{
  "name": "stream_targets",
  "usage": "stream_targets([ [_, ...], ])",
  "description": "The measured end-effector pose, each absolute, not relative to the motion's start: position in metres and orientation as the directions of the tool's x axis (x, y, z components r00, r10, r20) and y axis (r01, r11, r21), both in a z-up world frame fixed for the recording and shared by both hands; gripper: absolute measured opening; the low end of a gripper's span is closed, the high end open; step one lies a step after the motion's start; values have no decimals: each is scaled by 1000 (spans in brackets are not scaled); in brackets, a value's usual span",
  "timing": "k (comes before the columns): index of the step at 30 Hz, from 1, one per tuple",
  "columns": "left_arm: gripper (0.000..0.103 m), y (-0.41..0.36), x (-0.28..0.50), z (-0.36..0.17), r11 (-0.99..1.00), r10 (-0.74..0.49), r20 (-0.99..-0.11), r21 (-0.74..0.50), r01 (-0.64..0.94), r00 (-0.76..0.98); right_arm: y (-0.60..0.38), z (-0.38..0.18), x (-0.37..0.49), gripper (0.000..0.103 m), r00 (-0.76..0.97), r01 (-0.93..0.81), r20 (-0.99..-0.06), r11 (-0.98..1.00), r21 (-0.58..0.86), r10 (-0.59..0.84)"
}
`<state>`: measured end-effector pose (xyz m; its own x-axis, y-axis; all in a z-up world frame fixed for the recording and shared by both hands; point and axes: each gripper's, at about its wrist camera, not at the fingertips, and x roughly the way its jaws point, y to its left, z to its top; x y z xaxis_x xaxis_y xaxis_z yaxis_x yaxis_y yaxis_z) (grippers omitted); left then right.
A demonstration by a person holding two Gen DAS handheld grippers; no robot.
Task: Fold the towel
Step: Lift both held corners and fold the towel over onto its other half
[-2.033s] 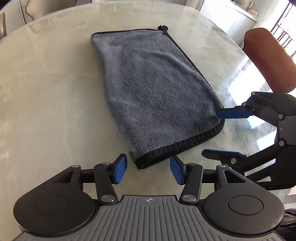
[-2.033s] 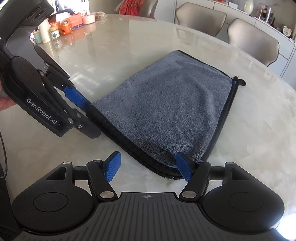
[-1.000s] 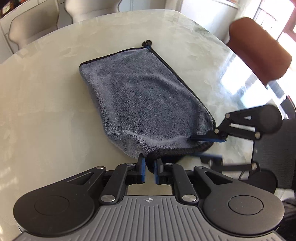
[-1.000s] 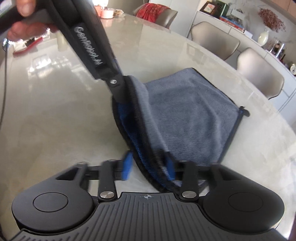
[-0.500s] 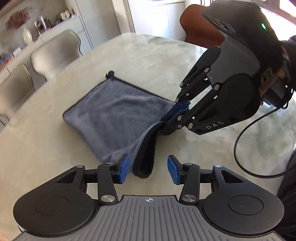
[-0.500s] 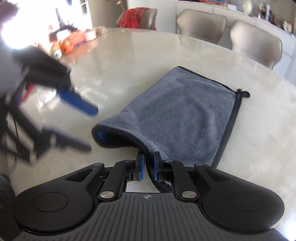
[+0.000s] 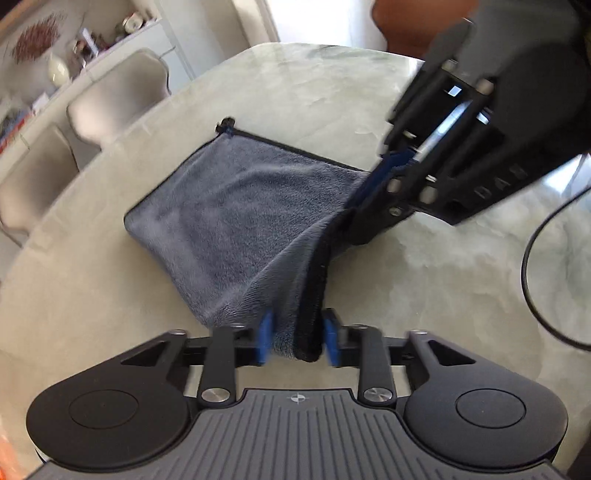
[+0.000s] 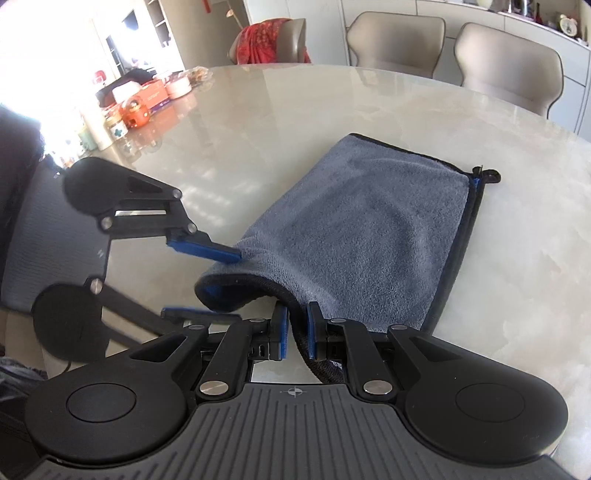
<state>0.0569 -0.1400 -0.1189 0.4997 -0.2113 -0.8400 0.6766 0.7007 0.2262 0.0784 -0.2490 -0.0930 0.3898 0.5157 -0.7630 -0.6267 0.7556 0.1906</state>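
A grey towel (image 7: 229, 206) with black trim lies folded on the marble table (image 7: 92, 295), and its near edge is lifted off the surface. My left gripper (image 7: 297, 341) is closing on one near corner; both blue pads touch the bunched cloth between them. From the right wrist view the left gripper (image 8: 236, 286) has one finger above and one below the raised fold of the towel (image 8: 369, 229). My right gripper (image 8: 297, 332) is shut on the black hem at the other near corner. The left wrist view shows the right gripper (image 7: 364, 206) holding that corner up.
Beige chairs (image 8: 395, 40) stand behind the table (image 8: 295, 110), and a brown chair (image 7: 399, 26) is at its far side. Jars and boxes (image 8: 140, 107) crowd the far left of the table. A black cable (image 7: 532, 266) hangs at the right. The towel's loop (image 7: 225, 125) points away.
The left jaws, open around the hanging towel edge half a second ago, have narrowed onto it. The right gripper kept its hold on the hem and both views rolled.
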Motion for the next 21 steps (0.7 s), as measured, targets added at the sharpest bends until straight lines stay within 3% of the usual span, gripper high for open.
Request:
stream_targets([
  [8,12,-128,61,-98,729,-247,-831,180,661,498,-247,-94,71,13,409,-659,-771,742,121,489],
  [15,11,-125,73,-94,747,-241,-831,171,643,501,-223,-111,41,21,501,-754,-790,626,-199,354],
  [17,11,-123,75,-94,751,-248,-833,157,641,495,-219,-117,34,26,520,-765,-786,591,-255,334],
  [21,11,-123,79,-96,750,-242,-837,159,642,490,-215,-128,27,26,568,-757,-771,551,-351,288],
])
